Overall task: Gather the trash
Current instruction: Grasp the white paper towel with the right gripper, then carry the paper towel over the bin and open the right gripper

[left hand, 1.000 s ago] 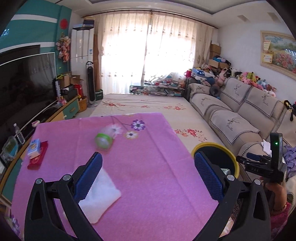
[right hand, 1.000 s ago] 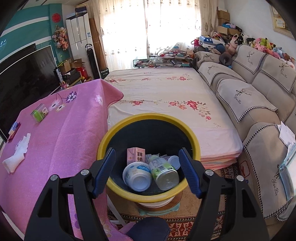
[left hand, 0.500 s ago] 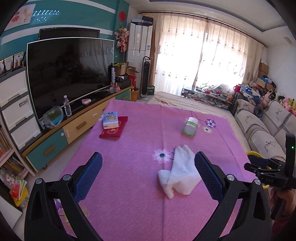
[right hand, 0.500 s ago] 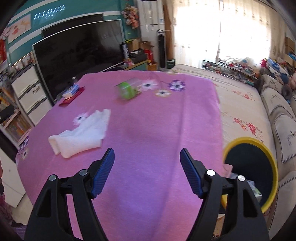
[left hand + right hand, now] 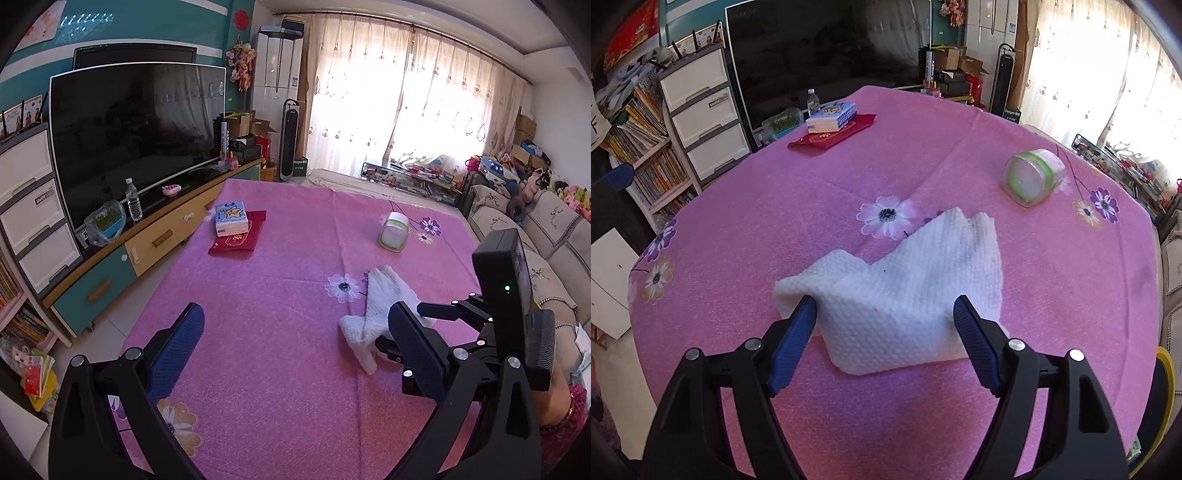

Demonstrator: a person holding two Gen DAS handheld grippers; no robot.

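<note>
A crumpled white paper towel (image 5: 908, 291) lies on the pink flowered tablecloth (image 5: 923, 147). My right gripper (image 5: 884, 314) is open, its jaws on either side of the towel's near edge, low over the table. The towel also shows in the left wrist view (image 5: 380, 306), with the right gripper (image 5: 391, 343) at its right end. A clear green-banded plastic container (image 5: 1032, 179) lies on its side further back, seen also in the left wrist view (image 5: 394, 236). My left gripper (image 5: 291, 347) is open and empty above the table's near part. The yellow-rimmed bin (image 5: 1165, 373) shows at the right edge.
A tissue pack (image 5: 231, 218) lies on a red envelope (image 5: 240, 238) at the table's far left. A TV (image 5: 136, 136) on a low cabinet stands left, with a drawer unit (image 5: 705, 110) and books. A sofa (image 5: 546, 229) runs along the right.
My right gripper swung from over the bin to the table and came down around the white towel. My left gripper turned left toward the TV side and now views the whole table.
</note>
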